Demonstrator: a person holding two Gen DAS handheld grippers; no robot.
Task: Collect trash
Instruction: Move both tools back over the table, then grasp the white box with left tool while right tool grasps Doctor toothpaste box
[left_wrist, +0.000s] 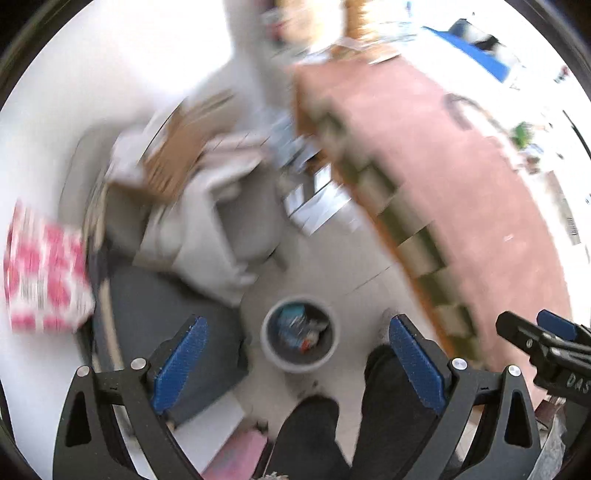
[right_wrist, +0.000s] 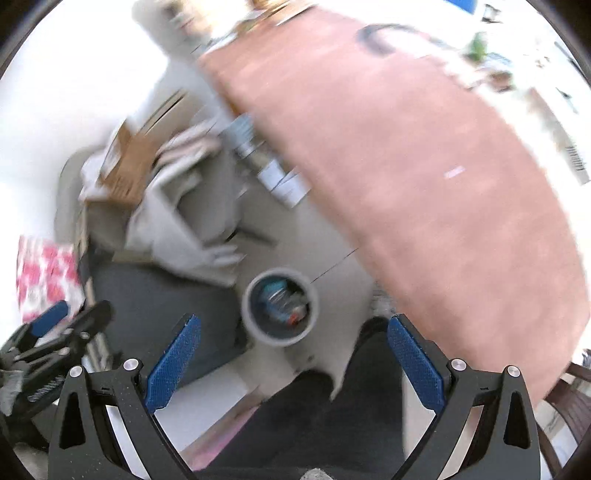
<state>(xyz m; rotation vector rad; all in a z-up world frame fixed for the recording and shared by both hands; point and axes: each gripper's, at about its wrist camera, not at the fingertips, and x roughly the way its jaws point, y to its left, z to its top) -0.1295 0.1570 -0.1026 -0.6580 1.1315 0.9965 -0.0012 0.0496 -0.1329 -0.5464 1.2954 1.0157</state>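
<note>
Both views are smeared by motion blur and look steeply down at a pale floor. The left gripper (left_wrist: 299, 354) has its blue-padded fingers (left_wrist: 181, 365) spread wide with nothing between them; the right gripper (right_wrist: 293, 358) is spread just as wide and is also empty. The grey round bin (left_wrist: 300, 334) stands upright on the floor, mouth facing up toward the cameras, so its long axis runs roughly along the line of sight; it lies in the lower centre of the left view and slightly left of centre in the right view (right_wrist: 279, 307). Trash (left_wrist: 297, 326) lies inside it, blue, silvery and red pieces too blurred to name. Only the left view shows the checkered edge (left_wrist: 399, 218) of the pink tabletop (left_wrist: 469, 206), and the right gripper at the lower right. Only the right view shows the left gripper at lower left and a dark wooden chair (right_wrist: 576, 398) at the right edge. A pink-and-white patterned cloth (left_wrist: 44, 266) sits at the left of both.
</note>
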